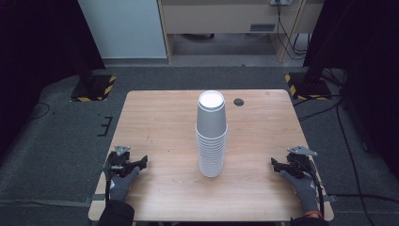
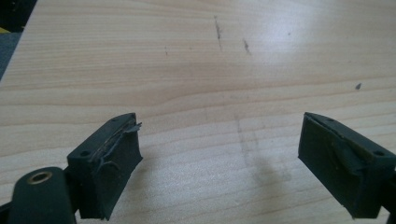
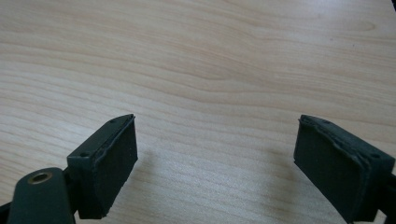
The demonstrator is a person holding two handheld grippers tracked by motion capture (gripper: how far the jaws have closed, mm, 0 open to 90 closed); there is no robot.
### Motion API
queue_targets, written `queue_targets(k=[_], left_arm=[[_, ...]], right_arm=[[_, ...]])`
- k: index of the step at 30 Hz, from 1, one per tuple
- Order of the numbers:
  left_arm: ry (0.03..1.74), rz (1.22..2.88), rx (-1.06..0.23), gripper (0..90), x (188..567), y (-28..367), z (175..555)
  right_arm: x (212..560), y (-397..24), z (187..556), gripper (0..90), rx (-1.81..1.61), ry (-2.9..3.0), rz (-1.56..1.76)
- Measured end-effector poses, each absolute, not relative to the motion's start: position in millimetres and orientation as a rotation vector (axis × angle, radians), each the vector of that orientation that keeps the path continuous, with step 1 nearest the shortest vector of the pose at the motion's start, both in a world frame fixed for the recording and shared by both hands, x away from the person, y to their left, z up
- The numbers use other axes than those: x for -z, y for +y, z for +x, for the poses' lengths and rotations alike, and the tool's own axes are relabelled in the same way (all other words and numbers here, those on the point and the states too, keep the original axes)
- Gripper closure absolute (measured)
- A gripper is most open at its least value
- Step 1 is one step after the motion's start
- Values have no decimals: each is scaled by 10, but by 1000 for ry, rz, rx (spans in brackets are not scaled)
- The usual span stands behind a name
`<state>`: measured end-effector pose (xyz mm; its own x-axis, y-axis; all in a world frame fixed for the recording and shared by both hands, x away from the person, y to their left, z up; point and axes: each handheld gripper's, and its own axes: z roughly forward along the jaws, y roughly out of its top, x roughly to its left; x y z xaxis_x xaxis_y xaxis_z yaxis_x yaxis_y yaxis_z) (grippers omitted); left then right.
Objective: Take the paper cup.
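The person's forearms are cut off by the bottom edge of the high view, so only the grey-gloved hands and dark cuffs show. How many cups make up the tall stack of white paper cups [image 1: 211, 136] is hard to count, since the lower rims blur into one ribbed column; the topmost cup sits upside down, its flat bottom facing up, so nothing can be seen inside any of them. The stack stands upright at the middle of the light wooden worktop [image 1: 160, 122], with a small dark round hole [image 1: 239, 101] in the worktop just beyond it to the right. The left gripper [image 1: 141, 163] rests near the front left corner and the right gripper [image 1: 275, 163] near the front right edge, both well apart from the stack, which stands between them. In the left gripper view the black padded fingers [image 2: 109, 165] are spread wide over bare wood with a few dark scuff marks; in the right gripper view the fingers [image 3: 109, 168] stand equally wide, nothing between them.
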<state>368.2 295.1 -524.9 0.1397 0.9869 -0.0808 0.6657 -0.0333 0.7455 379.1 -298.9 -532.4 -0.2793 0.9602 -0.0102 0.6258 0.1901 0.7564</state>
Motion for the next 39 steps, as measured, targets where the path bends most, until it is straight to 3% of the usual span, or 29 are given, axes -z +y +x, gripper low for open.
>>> queue_targets(k=[39], left_arm=[[1225,1546,-607,154,4291,2519,3395]], right_arm=[[4240,-2591,3548,155,-1380,1816,1205]])
